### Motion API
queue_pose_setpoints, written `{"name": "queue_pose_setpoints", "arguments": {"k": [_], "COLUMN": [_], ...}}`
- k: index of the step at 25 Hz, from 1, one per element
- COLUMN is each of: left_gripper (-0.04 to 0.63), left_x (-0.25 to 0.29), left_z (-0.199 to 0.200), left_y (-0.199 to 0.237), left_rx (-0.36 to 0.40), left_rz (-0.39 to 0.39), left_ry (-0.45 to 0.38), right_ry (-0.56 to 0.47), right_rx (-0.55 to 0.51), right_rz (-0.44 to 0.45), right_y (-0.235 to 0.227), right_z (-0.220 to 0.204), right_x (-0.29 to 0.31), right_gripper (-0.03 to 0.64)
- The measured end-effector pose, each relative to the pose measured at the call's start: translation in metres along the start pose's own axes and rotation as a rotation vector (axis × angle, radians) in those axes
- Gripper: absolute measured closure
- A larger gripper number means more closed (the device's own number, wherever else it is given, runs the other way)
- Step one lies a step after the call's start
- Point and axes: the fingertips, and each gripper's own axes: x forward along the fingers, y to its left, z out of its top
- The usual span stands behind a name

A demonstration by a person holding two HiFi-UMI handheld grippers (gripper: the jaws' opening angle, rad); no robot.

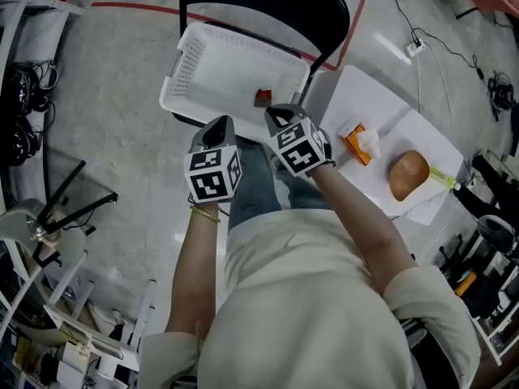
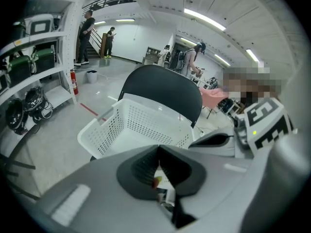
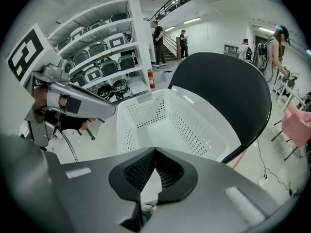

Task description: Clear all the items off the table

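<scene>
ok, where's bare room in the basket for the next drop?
Basket floor is bare from its left wall to the small red item at its near edge. Table is crowded round the orange packet and brown roll.

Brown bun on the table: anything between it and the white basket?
The orange packet lies on the white table between the brown rounded bun and the white perforated plastic basket; nothing else visible.
</scene>
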Motion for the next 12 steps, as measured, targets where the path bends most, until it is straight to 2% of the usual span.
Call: {"name": "queue_pose_setpoints", "arguments": {"k": [12], "left_gripper": [0.586], "left_x": [-0.013], "left_z": [0.010], "left_y": [-0.028], "left_rx": [0.072], "left_rz": [-0.081], "left_ry": [0.028], "right_ry": [-0.043], "right_rx": [0.062], "right_rz": [-0.071], "right_y": [-0.006], "right_z": [0.004], "right_x": [-0.041], "right_gripper": [0.617]}}
